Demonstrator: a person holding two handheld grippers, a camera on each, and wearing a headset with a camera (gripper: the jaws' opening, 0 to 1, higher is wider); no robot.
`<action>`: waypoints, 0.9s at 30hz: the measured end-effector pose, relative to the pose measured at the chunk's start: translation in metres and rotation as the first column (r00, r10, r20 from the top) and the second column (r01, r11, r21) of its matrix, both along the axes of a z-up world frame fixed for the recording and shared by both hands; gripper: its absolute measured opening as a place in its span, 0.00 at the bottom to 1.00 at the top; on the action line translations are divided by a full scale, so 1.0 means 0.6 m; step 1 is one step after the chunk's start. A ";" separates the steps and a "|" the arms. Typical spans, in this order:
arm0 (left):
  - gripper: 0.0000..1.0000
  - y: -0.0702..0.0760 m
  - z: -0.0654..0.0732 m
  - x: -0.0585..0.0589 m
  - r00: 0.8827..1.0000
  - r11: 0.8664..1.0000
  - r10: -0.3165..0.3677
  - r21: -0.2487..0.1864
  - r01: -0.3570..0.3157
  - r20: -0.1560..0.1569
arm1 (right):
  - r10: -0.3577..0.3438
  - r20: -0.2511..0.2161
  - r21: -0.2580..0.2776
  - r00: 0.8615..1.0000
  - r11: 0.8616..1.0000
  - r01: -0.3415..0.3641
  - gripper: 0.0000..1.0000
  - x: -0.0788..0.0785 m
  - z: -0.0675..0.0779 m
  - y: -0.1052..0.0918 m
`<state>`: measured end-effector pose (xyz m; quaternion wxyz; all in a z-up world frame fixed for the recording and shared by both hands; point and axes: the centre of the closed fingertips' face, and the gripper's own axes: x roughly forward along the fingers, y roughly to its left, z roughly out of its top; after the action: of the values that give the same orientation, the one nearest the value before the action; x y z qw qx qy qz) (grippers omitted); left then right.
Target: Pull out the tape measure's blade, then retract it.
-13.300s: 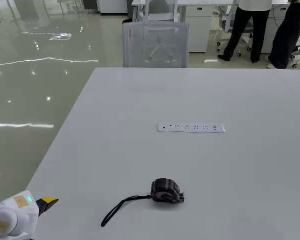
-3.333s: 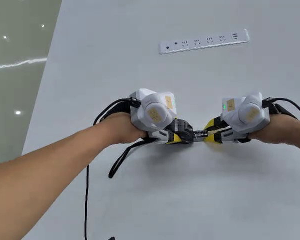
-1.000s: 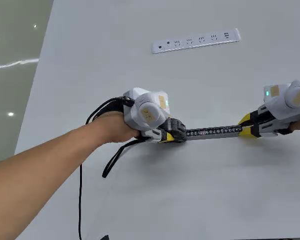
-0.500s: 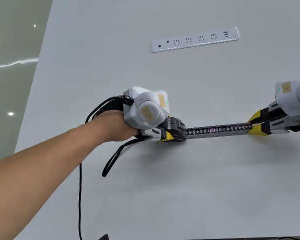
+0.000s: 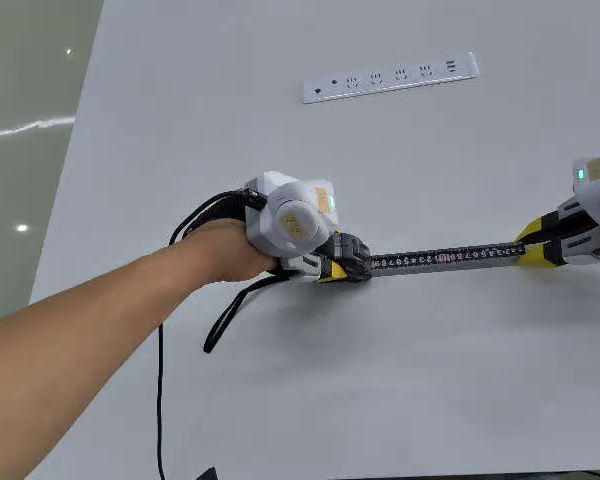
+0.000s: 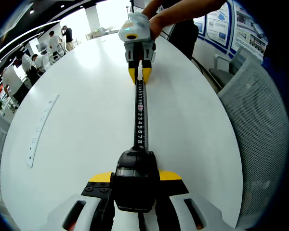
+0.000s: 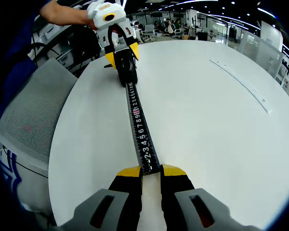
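A black tape measure case (image 5: 346, 257) rests on the white table (image 5: 280, 140), and my left gripper (image 5: 332, 266) is shut on it; in the left gripper view the case (image 6: 135, 180) sits between the yellow-tipped jaws. The dark numbered blade (image 5: 445, 258) runs out to the right along the table. My right gripper (image 5: 536, 243) is shut on the blade's end; the right gripper view shows the blade (image 7: 140, 134) leading from the right gripper (image 7: 150, 170) back to the case (image 7: 126, 67). The black wrist strap (image 5: 230, 310) trails left of the case.
A white power strip (image 5: 390, 77) lies on the table beyond the grippers. A black cable (image 5: 162, 400) hangs along the left arm. The table's left edge borders a glossy floor (image 5: 25, 100). Grey mesh chairs (image 7: 31, 115) stand close to the table's near edge.
My right gripper has moved further right with the blade's end, so more blade is out. The left gripper and the case have stayed in place.
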<state>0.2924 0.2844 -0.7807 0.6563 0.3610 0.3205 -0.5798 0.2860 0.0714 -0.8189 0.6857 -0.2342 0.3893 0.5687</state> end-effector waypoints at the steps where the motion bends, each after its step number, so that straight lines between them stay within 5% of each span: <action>1: 0.29 0.000 0.000 0.000 1.000 1.000 -0.001 0.001 0.001 0.000 | 0.000 -0.003 -0.004 1.000 1.000 0.000 0.09 0.000 0.000 -0.004; 27: 0.29 -0.001 -0.001 0.001 1.000 1.000 0.004 0.006 -0.004 -0.007 | -0.028 -0.016 -0.018 0.999 0.999 0.028 0.09 -0.001 -0.004 -0.050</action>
<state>0.2930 0.2838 -0.7811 0.6552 0.3604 0.3253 -0.5788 0.2854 0.0413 -0.8216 0.6885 -0.2301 0.4029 0.5574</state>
